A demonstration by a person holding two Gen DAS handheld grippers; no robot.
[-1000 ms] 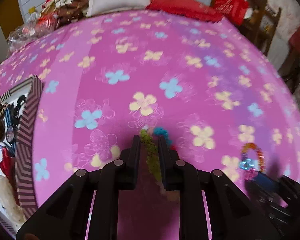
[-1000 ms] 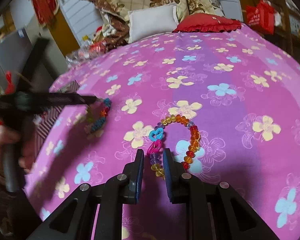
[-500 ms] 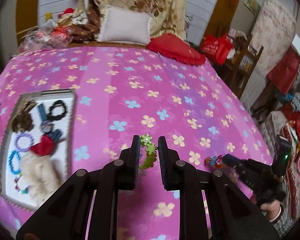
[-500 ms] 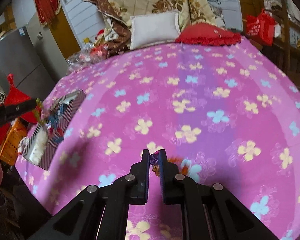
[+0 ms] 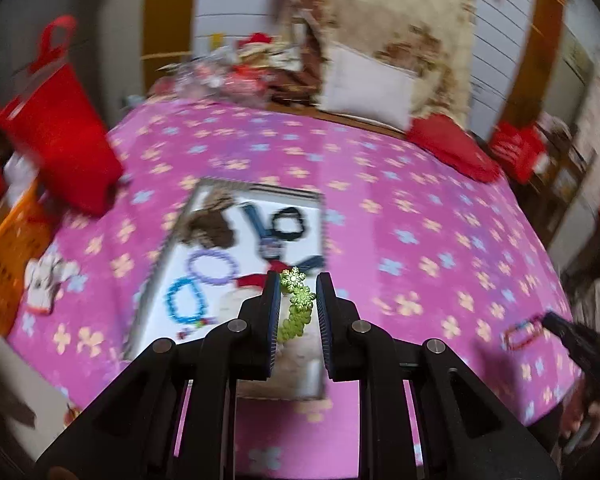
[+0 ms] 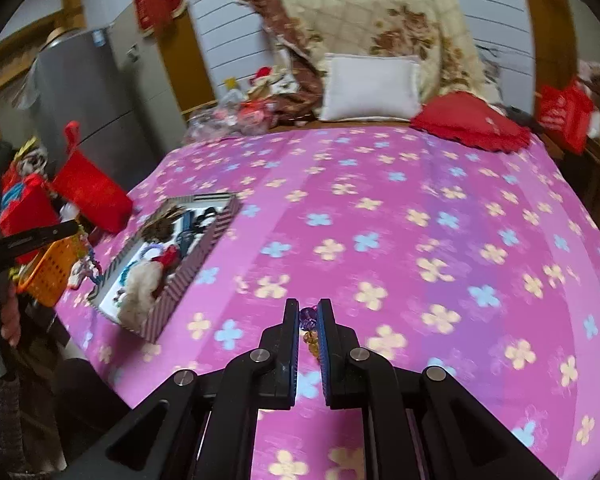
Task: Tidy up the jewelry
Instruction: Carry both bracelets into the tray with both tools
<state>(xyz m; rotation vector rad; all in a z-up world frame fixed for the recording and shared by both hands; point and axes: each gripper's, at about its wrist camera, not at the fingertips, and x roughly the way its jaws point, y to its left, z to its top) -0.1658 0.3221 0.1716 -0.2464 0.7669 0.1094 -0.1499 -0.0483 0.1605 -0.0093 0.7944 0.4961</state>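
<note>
White pillow (image 6: 370, 88), red cushion (image 6: 470, 126), orange basket (image 6: 48, 272), grey fridge (image 6: 84, 92).

Left gripper (image 5: 298, 304), right gripper (image 6: 309, 322): both clamped, raised.

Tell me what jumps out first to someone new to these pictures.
The pink flowered bedspread fills both views. On its left side sits a striped tray of bracelets and hair ties. Each gripper carries jewelry: the left gripper a green snowflake bracelet, the right gripper a beaded bracelet.
</note>
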